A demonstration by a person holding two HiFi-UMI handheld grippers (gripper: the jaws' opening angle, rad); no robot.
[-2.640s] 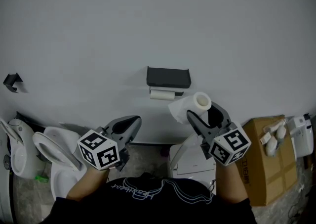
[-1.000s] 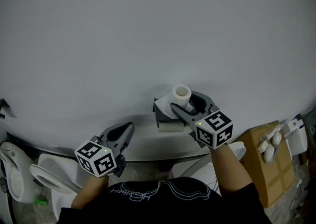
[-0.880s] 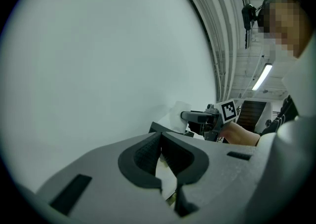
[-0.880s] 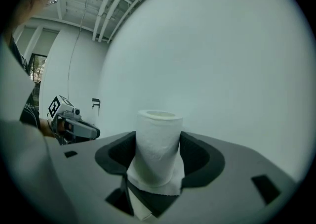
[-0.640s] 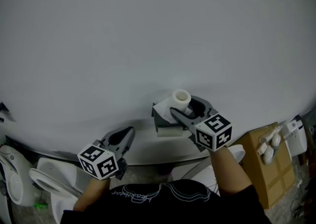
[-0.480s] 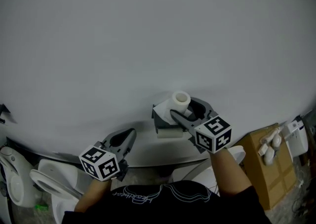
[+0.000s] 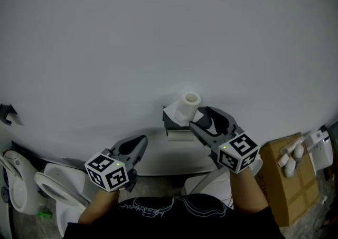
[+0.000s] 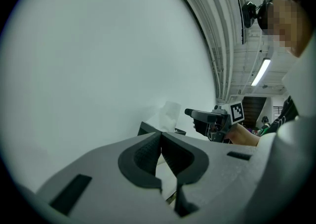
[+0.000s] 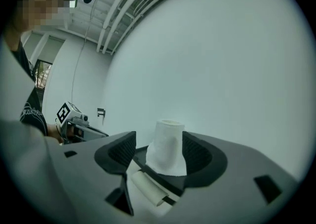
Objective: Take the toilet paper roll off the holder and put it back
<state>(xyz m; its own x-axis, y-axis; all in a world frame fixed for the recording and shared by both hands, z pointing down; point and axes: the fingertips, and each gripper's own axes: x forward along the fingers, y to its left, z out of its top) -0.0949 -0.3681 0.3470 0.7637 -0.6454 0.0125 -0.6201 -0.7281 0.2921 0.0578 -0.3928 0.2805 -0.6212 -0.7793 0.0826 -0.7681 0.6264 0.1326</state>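
The white toilet paper roll (image 7: 187,107) stands on end on the flat top of the black wall holder (image 7: 170,122). A thinner white roll (image 9: 146,188) lies on the bar under that top. My right gripper (image 7: 201,118) is open just short of the roll, with its fingers apart from the paper. In the right gripper view the toilet paper roll (image 9: 167,151) shows between the two pads without touching them. My left gripper (image 7: 140,142) is shut and empty, lower and to the left. From the left gripper (image 8: 160,141) view the roll (image 8: 169,116) is seen ahead on the holder (image 8: 147,128).
A plain white wall fills most of the view. Below are a toilet bowl (image 7: 53,180) at the left, a white tank (image 7: 203,182) under the right arm, and a cardboard box (image 7: 288,174) at the right. A small dark hook (image 7: 8,111) sits on the wall far left.
My right gripper has drawn back down and to the right, away from the roll, which stays standing on the holder's top. The left gripper has hardly shifted.
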